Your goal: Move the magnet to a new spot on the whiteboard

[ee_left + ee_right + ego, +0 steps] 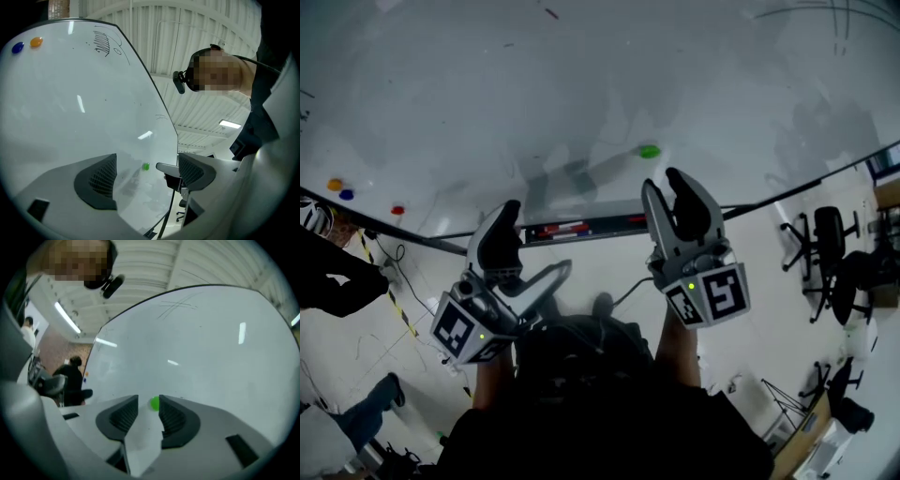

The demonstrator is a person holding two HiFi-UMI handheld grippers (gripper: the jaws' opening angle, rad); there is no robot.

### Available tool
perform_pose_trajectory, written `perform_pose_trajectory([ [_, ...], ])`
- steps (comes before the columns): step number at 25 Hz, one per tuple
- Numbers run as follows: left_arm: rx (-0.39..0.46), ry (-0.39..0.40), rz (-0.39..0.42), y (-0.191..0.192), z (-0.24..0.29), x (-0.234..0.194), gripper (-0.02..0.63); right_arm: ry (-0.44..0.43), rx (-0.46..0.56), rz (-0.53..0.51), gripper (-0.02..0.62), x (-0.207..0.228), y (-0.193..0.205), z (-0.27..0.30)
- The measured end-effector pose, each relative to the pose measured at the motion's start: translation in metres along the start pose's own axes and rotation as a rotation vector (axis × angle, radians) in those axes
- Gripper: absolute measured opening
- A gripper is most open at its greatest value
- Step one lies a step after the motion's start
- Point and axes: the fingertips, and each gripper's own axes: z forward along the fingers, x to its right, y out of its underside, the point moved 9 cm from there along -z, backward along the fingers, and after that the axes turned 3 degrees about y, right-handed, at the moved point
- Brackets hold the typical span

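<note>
The magnet (650, 151) is a small, round, bright green button stuck flat against the whiteboard (581, 84), a large glossy white panel. It sits right of the board's centre, close to its near edge. Nothing touches it, and plain white surface lies on every side.

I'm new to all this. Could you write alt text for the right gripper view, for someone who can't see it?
A green magnet on the whiteboard shows in the gap between the tips of the right gripper's two fingers, which stand apart and do not clamp it. At the far left, a person in dark clothes is beside the board.
</note>
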Motion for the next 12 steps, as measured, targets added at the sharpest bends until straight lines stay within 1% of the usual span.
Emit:
perform_pose_trajectory([
  [3,-0.006,0.018,-0.025,0.003,-0.004,-0.006,0.408,-0.086,0.061,0.198,0.164,0.003,0.006,-0.009],
  [6,-0.013,0.043,-0.056,0.007,-0.008,-0.012,0.408,-0.128,0.101,0.345,0.153,0.001,0.013,-0.018],
  [9,-0.023,0.076,-0.094,0.013,-0.012,-0.018,0.408,-0.136,0.118,0.437,0.135,-0.005,0.019,-0.027],
  [12,-0.029,0.111,-0.127,0.017,-0.013,-0.023,0.408,-0.121,0.114,0.478,0.118,-0.011,0.023,-0.035],
])
